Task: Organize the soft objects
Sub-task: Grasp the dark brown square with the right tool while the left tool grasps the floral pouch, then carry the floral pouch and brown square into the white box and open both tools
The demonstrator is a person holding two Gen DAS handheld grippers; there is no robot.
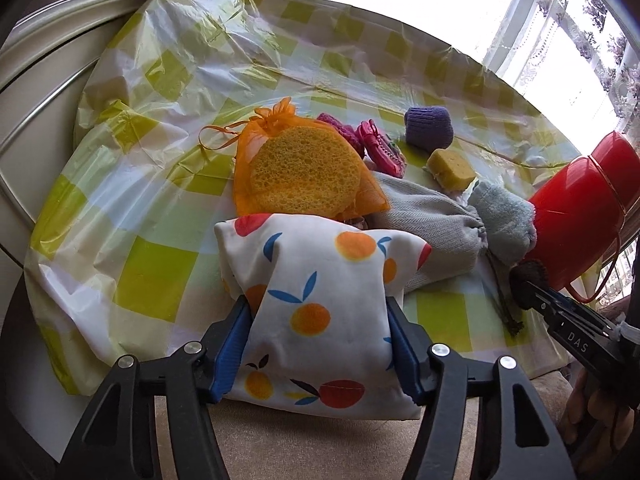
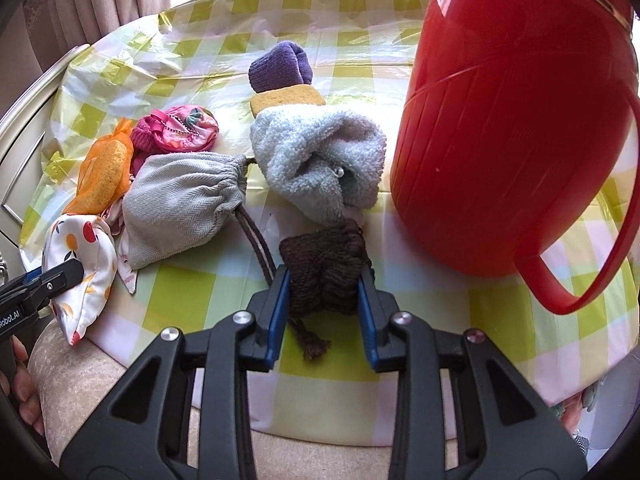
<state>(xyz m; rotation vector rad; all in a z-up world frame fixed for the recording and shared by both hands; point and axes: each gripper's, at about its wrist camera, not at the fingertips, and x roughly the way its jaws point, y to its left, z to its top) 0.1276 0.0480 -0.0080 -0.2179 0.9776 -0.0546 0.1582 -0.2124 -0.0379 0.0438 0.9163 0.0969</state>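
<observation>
Nearest, the left gripper (image 1: pixel 320 340) has its jaws clenched on the fruit-print pouch (image 1: pixel 316 304), squeezing its middle so the cloth bulges out above and below the blue pads. It looks light, soft and a little slippery, so a grip across the padded middle seems safer than one at a loose corner. The pouch sits at the near edge of the table (image 1: pixel 160 272), part of it hanging past the checked cover.

Likewise, the right gripper (image 2: pixel 324 288) has its jaws closed on the brown knit piece (image 2: pixel 324 268), a small woolly bundle with a cord trailing below. It should squash easily and weigh almost nothing; the cord may snag.

Just beyond lie the grey drawstring bag (image 2: pixel 180 208) and the pale blue towel (image 2: pixel 320 160), the towel touching the knit piece. The red bucket (image 2: pixel 508 120) stands to the right, probably where things go. Further off are the orange mesh bag (image 1: pixel 296 164) with its sponge, the pink purse (image 2: pixel 188 128), the yellow sponge (image 1: pixel 452 164) and the purple sock (image 1: pixel 428 128)
</observation>
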